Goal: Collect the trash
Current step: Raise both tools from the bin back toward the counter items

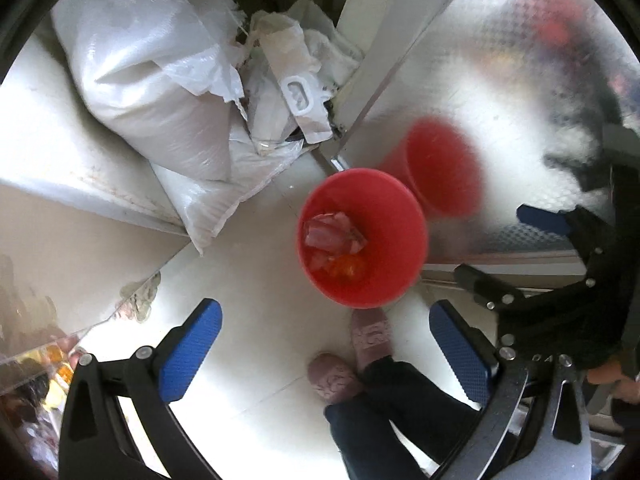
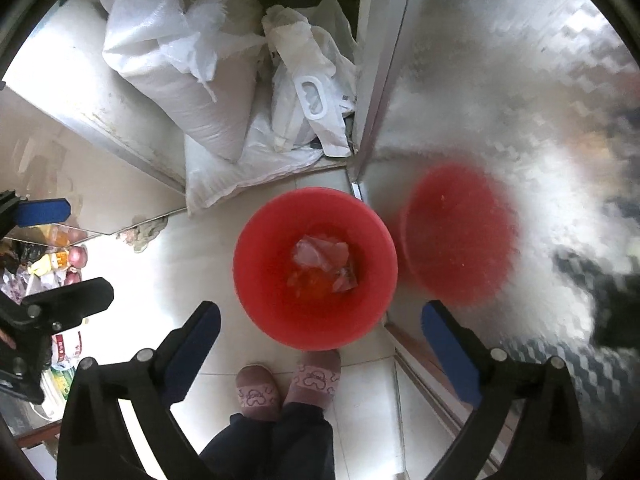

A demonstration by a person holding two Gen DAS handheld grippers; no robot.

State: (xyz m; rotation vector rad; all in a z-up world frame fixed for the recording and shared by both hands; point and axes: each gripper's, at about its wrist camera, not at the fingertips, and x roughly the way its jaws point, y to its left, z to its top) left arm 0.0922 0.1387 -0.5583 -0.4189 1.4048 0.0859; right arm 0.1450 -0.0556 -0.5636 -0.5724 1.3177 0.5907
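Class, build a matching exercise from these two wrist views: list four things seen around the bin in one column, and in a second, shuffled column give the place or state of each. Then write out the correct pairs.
Things
1. red bucket
2. crumpled plastic wrapper
3. white woven sack
4. right gripper

Places or states
A. jaws wide open, nothing between them
B. lying inside the bin
C. leaning in the corner behind the bin
D. standing on the tiled floor just ahead of the slippers

Pairs: 1-D, 2-B, 3-C, 4-A
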